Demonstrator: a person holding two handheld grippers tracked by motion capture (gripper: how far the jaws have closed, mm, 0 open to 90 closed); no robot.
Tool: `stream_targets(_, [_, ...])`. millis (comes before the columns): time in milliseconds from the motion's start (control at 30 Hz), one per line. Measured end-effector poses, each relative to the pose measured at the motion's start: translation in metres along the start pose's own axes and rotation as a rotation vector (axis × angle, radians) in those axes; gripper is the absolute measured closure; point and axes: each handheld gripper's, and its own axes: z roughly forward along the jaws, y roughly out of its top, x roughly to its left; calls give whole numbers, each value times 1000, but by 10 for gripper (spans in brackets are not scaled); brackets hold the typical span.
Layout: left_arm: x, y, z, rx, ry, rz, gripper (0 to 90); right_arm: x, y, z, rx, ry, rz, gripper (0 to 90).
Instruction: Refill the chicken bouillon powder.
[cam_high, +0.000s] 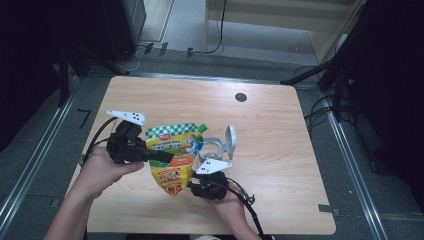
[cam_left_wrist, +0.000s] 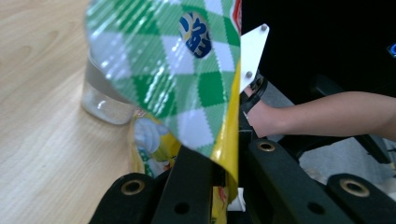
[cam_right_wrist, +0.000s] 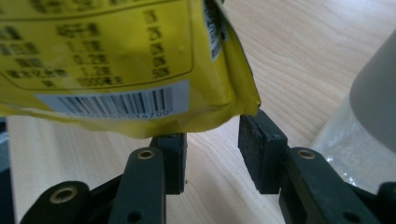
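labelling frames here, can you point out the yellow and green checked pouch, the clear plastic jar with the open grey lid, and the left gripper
yellow and green checked pouch (cam_high: 172, 162): high view, front panel.
clear plastic jar with the open grey lid (cam_high: 212, 148): high view, rim of the jar's mouth.
left gripper (cam_left_wrist: 223, 175): left gripper view, between its jaws, clamped on the pouch edge.

Light wood-grain table with rounded corners; one clear container standing on it.

The table top was pale wood laminate, with a small dark round grommet set into it near the far edge, right of centre. A clear plastic jar with a grey collar stood directly on the surface near the middle, its hinged lid flipped open and upright on the right side. In the left gripper view the jar's transparent base rested flat on the wood.
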Motion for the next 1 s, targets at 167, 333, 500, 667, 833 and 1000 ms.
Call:
stream_targets(167, [2,-2,0,7,17,-30,900,7,-1,-1,-31,19,-78,620])
stream_targets(333, [3,-2,-1,18,-1,-47,900,12,2,-2,-54,5,-117,607])
stream_targets(500, [1,0,-3,-9,-53,-53,900,5,-1,-2,-47,8,-77,599])
stream_targets(667, [1,2,-1,-25,-96,-65,900,4,-1,-4,-62,5,-88,603])
stream_targets(833, [5,1,0,-16,-57,-104,900,14,-2,-5,-63,7,-180,574])
stream_targets(1000, [5,3,1,-25,-34,-121,900,21,-2,-5,-48,28,-201,622])
